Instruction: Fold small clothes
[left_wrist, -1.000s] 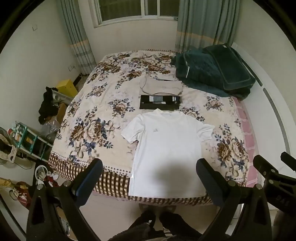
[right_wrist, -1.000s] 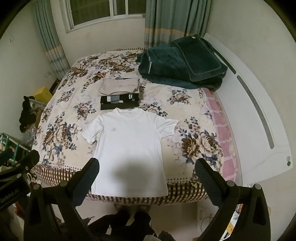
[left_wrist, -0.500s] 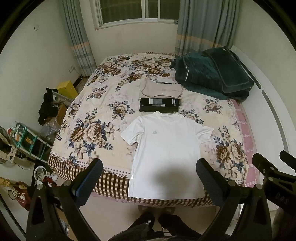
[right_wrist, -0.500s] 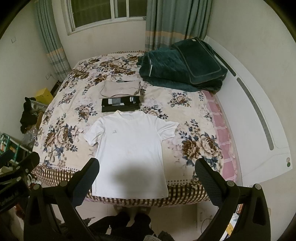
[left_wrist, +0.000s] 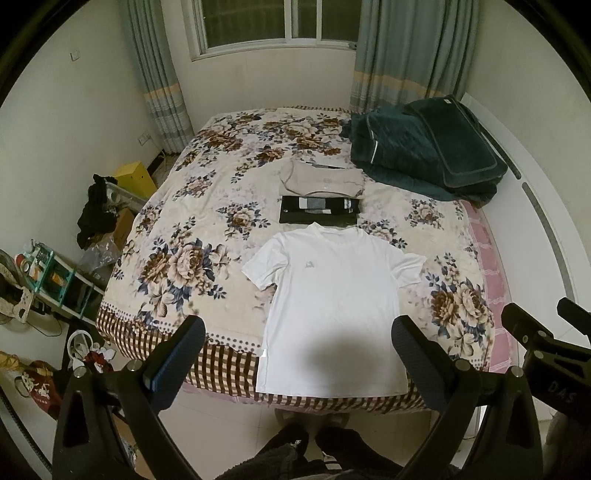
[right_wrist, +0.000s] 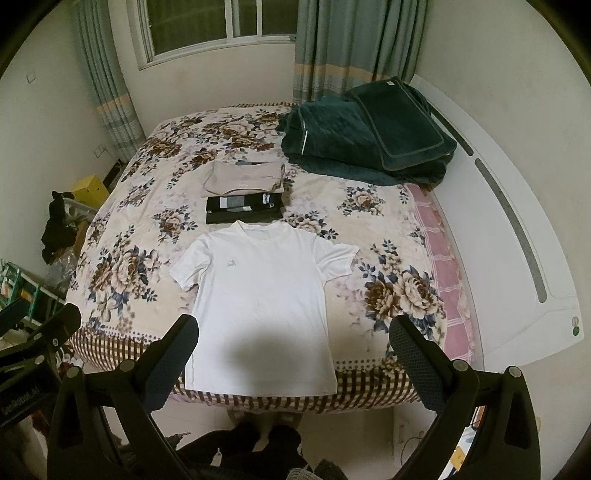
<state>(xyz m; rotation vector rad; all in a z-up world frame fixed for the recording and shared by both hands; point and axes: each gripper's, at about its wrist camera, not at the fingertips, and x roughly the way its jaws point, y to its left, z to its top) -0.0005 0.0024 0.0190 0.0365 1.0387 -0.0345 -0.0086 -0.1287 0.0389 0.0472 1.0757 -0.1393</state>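
A white T-shirt (left_wrist: 334, 291) (right_wrist: 264, 291) lies flat and face up on the flowered bed (left_wrist: 192, 229) (right_wrist: 122, 236), its hem at the near edge. Beyond its collar sit a folded black patterned garment (left_wrist: 319, 209) (right_wrist: 243, 208) and a folded beige garment (left_wrist: 321, 179) (right_wrist: 243, 177). My left gripper (left_wrist: 297, 332) hangs open high above the hem, holding nothing. My right gripper (right_wrist: 293, 330) is likewise open and empty above the hem. In the left wrist view the right gripper's body (left_wrist: 546, 339) shows at the right edge.
A dark green quilt and pillow (left_wrist: 424, 151) (right_wrist: 365, 129) are piled at the bed's far right. A white headboard (right_wrist: 517, 236) runs along the right. A shelf, yellow box (left_wrist: 135, 177) and clutter (left_wrist: 92, 214) stand on the floor at left. A person's feet (left_wrist: 317, 439) are below.
Both grippers have drawn back and up from the bed, so the bed and shirt look smaller and farther. The clothes have not moved.
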